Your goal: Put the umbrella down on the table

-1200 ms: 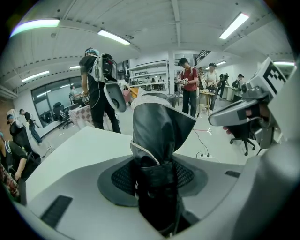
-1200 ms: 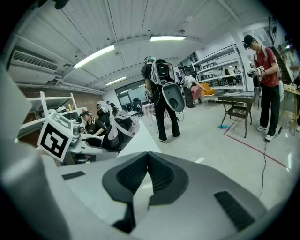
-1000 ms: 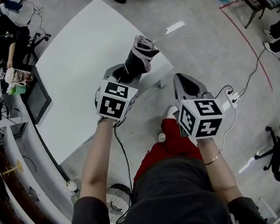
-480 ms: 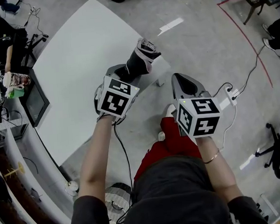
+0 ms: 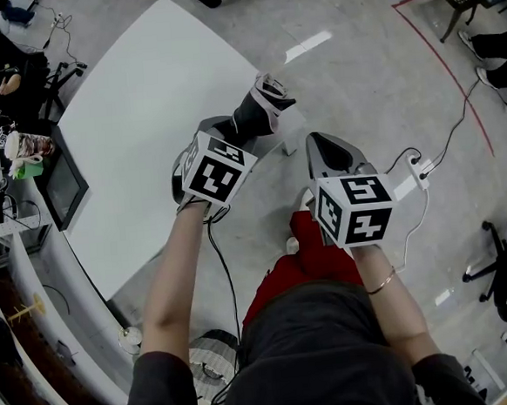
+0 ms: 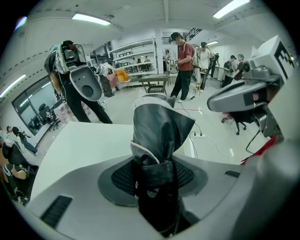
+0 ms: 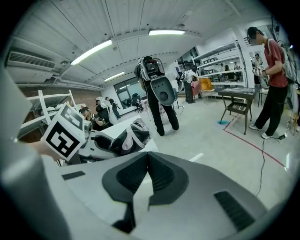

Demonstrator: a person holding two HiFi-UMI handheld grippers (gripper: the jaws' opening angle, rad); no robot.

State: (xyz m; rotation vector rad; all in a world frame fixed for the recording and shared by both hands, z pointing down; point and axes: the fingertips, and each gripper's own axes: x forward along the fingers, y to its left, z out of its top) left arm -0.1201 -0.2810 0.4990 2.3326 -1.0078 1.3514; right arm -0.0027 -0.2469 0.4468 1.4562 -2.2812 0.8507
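Tips the left tool [image 5: 227,131] further down than a second ago and rolls its marker cube [image 5: 218,167] over, bringing the umbrella [image 5: 260,107] a shade closer to the bench [image 5: 133,111]; leaves the right tool [image 5: 322,145] much where it was. Clamps the left tool's jaws on the folded umbrella, black with pale trim, gripping it at the strap [image 6: 157,171] wound about the cloth, with a dark pad pressed to either side. Holds the umbrella tilted, its free end pointing up and away over the near corner of the white bench, partly past the edge and above the grey floor [image 5: 374,65]. Cannot say from any view whether it touches the bench top. Keeps the right tool off to the right, beside the bench and well apart from the umbrella, over the floor. Has that tool's jaws together, pad tips meeting and nothing between them. Looks past both tools at a power strip [image 5: 419,170] lying on the floor to the right and at people [image 6: 182,65] standing farther back in the room.
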